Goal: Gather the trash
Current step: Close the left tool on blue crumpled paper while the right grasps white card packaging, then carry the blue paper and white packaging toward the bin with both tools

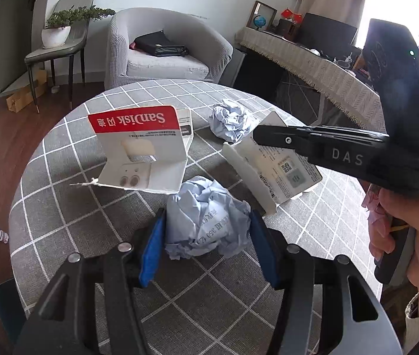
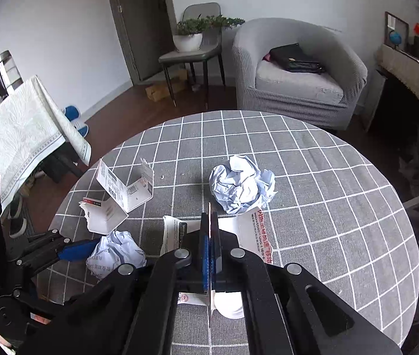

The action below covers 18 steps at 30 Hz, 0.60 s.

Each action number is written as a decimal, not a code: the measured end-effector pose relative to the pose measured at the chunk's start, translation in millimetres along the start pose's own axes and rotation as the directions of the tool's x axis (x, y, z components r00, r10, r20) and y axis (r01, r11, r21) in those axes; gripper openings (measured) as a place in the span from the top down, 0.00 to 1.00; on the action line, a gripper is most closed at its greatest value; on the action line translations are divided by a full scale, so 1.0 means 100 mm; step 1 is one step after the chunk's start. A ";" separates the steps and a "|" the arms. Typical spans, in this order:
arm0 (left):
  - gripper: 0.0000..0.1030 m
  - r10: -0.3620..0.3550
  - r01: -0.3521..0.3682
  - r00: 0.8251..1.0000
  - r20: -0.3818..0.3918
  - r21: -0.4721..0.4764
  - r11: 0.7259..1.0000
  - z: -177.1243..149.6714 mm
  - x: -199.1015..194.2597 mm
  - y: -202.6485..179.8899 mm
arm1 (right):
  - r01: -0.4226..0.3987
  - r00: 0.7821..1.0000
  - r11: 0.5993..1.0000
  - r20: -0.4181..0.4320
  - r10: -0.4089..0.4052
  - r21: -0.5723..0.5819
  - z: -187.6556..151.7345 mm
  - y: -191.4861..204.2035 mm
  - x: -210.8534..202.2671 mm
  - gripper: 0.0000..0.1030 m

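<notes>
My left gripper has its blue pads closed against both sides of a crumpled pale blue paper ball on the round checked table. The same ball shows in the right wrist view. My right gripper is shut on the upright flap of a white card package, which also shows in the left wrist view. A second crumpled ball lies just beyond it. A torn red and white SanDisk package stands left of centre.
A grey armchair with a black bag stands behind the table. A chair with a potted plant is further back left. A cloth-covered table is at the left, a covered sideboard at the right.
</notes>
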<state>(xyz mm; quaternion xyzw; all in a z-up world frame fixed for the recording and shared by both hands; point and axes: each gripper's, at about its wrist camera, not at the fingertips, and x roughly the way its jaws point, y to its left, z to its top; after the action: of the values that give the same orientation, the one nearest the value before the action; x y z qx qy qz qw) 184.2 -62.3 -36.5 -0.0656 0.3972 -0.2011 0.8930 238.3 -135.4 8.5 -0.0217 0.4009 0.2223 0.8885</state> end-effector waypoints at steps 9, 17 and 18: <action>0.44 -0.057 0.057 0.998 0.000 0.030 0.998 -0.09 -0.14 -0.02 | -0.047 0.985 0.997 0.170 0.037 0.056 -0.13 -0.01 -0.25 0.99; 0.44 -0.063 0.062 0.998 0.011 0.062 0.996 -0.18 -0.35 0.07 | -0.125 0.941 0.987 0.326 0.087 0.097 -0.14 0.08 -0.36 0.99; 0.44 -0.061 0.060 0.998 0.011 0.061 0.996 -0.19 -0.38 0.10 | -0.137 0.939 0.985 0.329 0.097 0.103 -0.14 0.08 -0.34 0.99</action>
<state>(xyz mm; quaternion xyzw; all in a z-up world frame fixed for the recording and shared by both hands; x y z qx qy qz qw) 150.4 -37.2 -26.3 -0.0515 0.3830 -0.2395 0.8907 205.8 -144.2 24.7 0.0943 0.2636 0.2499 0.9269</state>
